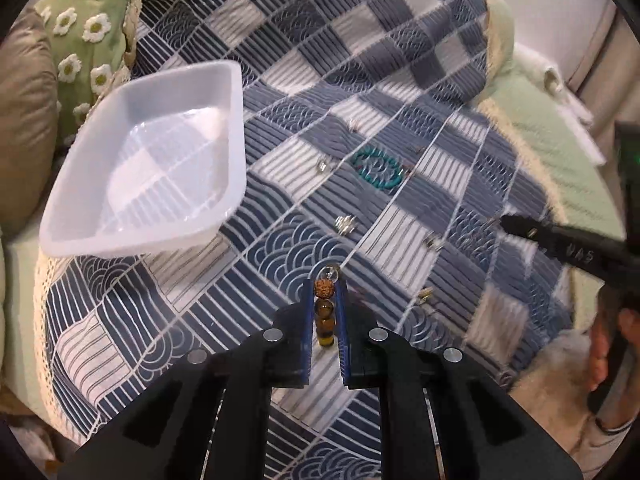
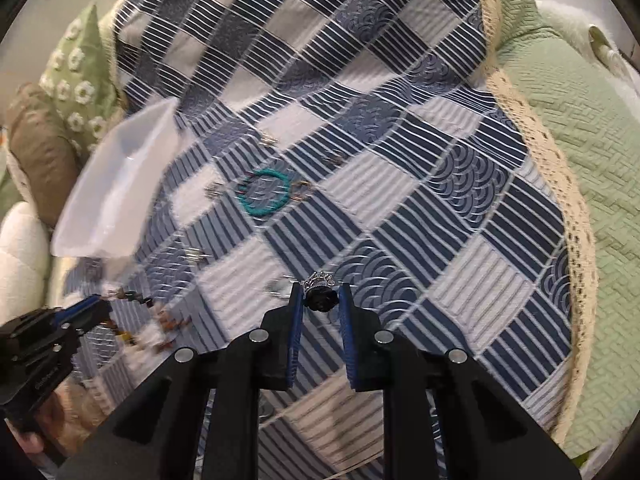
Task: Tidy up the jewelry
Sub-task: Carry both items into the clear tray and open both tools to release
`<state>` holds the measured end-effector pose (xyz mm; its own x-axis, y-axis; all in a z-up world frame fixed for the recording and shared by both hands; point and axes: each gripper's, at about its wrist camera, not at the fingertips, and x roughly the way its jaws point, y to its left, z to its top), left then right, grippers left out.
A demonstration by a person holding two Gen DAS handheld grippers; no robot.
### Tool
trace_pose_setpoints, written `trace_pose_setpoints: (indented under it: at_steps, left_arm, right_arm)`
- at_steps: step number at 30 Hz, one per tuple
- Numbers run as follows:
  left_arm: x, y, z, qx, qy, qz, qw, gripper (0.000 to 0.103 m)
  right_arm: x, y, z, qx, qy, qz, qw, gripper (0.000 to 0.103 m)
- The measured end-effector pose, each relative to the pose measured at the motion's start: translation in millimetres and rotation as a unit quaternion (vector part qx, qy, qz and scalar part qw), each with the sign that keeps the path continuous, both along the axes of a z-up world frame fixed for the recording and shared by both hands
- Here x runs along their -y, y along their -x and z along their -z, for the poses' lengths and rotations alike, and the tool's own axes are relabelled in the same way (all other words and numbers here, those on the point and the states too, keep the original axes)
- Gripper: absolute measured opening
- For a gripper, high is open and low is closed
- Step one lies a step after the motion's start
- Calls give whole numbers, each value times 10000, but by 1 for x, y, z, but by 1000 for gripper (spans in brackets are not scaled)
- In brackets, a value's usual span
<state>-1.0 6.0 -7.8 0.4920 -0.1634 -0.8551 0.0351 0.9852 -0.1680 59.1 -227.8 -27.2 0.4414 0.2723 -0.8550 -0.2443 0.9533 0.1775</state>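
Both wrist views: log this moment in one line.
left gripper: shut on beaded bracelet | right gripper: holding silver ring | tray: empty

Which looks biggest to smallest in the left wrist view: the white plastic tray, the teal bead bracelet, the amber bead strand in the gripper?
1. White plastic tray
2. Teal bead bracelet
3. Amber bead strand, though nearness to the camera makes its rank against the bracelet unsure.

One white tray (image 1: 168, 92), one teal bracelet (image 1: 378, 169), two cushions (image 1: 86, 28).

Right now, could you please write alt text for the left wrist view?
The left gripper is shut on a beaded bracelet above a blue patchwork quilt. An empty white tray lies to the left, a teal bracelet and small silver pieces ahead.
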Motion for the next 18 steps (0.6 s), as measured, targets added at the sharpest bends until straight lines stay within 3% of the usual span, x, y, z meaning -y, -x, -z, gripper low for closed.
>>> trace_pose_setpoints:
  at_steps: [10, 14, 18]
  left_arm:
    - [-42, -18, -100, 971, -107, -268, 9949, 10]
    - [-75, -40, -113, 1054, -320, -558, 9923, 10]
    - [-109, -61, -103, 856, -415, -780, 9924, 10]
  right_arm:
    - [-96, 2, -100, 777, -119, -952, 9923, 19]
    - [-146, -7, -127, 907, -223, -1346, 9865, 19]
    - [-201, -24, -126, 785, -260, -1682, 9823, 19]
